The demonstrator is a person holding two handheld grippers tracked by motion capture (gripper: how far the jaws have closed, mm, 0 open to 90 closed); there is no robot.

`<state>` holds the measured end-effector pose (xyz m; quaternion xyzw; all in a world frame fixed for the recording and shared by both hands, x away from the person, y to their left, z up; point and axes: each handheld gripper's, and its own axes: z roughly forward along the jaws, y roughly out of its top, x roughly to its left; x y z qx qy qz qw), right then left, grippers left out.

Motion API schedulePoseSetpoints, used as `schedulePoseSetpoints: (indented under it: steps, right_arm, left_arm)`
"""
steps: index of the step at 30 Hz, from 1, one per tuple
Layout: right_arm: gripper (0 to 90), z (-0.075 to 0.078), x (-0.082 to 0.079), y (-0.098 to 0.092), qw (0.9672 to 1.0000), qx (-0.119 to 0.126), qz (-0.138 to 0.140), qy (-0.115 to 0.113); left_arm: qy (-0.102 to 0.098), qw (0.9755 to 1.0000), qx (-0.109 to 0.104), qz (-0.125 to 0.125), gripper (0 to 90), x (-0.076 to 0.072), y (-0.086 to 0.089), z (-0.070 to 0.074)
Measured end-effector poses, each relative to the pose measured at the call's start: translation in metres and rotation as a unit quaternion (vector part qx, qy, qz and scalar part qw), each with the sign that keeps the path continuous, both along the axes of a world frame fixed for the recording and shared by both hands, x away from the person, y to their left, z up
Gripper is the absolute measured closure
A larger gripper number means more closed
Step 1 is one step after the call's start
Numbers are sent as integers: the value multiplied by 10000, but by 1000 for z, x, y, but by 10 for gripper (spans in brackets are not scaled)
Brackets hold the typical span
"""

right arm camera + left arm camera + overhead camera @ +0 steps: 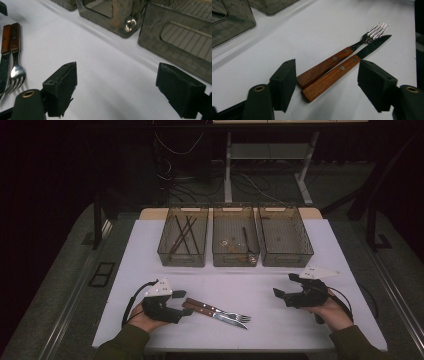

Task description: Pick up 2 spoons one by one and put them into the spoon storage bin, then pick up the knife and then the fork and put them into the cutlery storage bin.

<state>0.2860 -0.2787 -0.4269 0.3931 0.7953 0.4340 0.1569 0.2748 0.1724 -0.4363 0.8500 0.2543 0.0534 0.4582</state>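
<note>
The three bins (235,242) stand in a row, walls touching, along the far edge of the surface (280,320), closing that side. Nearer than the bins, a wide bare strip runs across the surface. Nearer still, left of centre, the fork (227,312) and knife (220,316) lie side by side, touching; the surface around the pair is free.
</note>
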Motion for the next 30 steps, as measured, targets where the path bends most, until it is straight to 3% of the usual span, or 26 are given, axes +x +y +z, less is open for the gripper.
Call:
schedulePoseSetpoints:
  steps: [5, 14, 20, 27, 30]
  right_arm:
    - [173, -5, -13, -5, 10000, 79, -19, -28]
    - [173, -12, -21, -5, 10000, 10, -22, 52]
    - [173, -12, -21, -5, 10000, 24, -56, 45]
    - [173, -12, -21, -6, 10000, 38, -53, 45]
    - [173, -12, -20, -5, 10000, 51, -61, 29]
  left_arm:
    - [57, 10000, 0, -81, 458, 0, 0, 1]
    - [152, 9983, -72, -550, 890, -4, -19, 11]
    - [211, 9951, 46, -962, 891, -6, -45, 10]
    - [197, 9895, 266, -1410, 891, -8, -76, 4]
    - [218, 9880, 295, -1500, 891, -9, -86, 1]
